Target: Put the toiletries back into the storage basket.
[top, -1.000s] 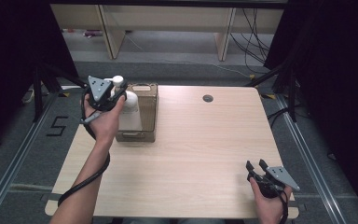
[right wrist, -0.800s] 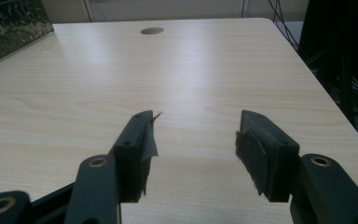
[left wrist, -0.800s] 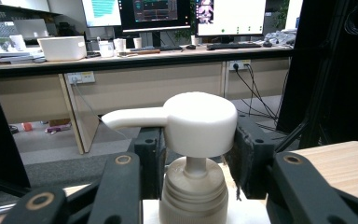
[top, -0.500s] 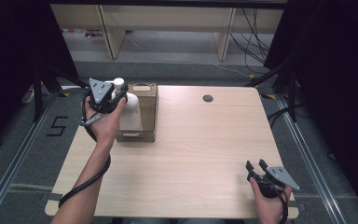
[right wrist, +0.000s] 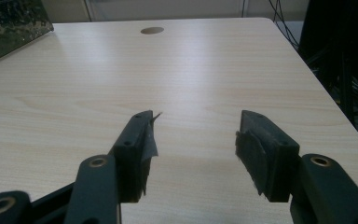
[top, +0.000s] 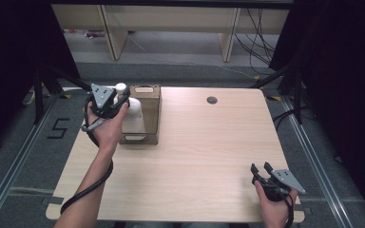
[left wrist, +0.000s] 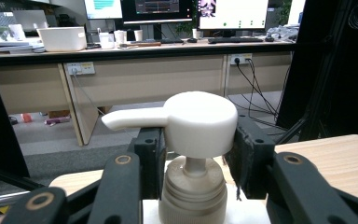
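A white pump bottle [top: 133,113] stands upright at the left side of a brown open-topped box [top: 153,116] on the table's far left. My left gripper [top: 119,98] is shut on the bottle's pump head. In the left gripper view, the pump head [left wrist: 200,119] sits between the two black fingers [left wrist: 149,154], its spout pointing left, and both pads press its sides. My right gripper [top: 261,168] rests low at the table's near right corner. Its jaws [right wrist: 193,135] are open with nothing between them, just above the bare wood.
The light wooden table [top: 209,142] has a round cable hole [top: 212,100] near its far edge. Beyond the table, wooden desk legs and cables cross the grey floor. Black frame posts stand at both sides. The left gripper's cable [top: 90,185] hangs off the table's near left.
In the high view, the left gripper and the bottle have shifted slightly lower. The right gripper has stayed still.
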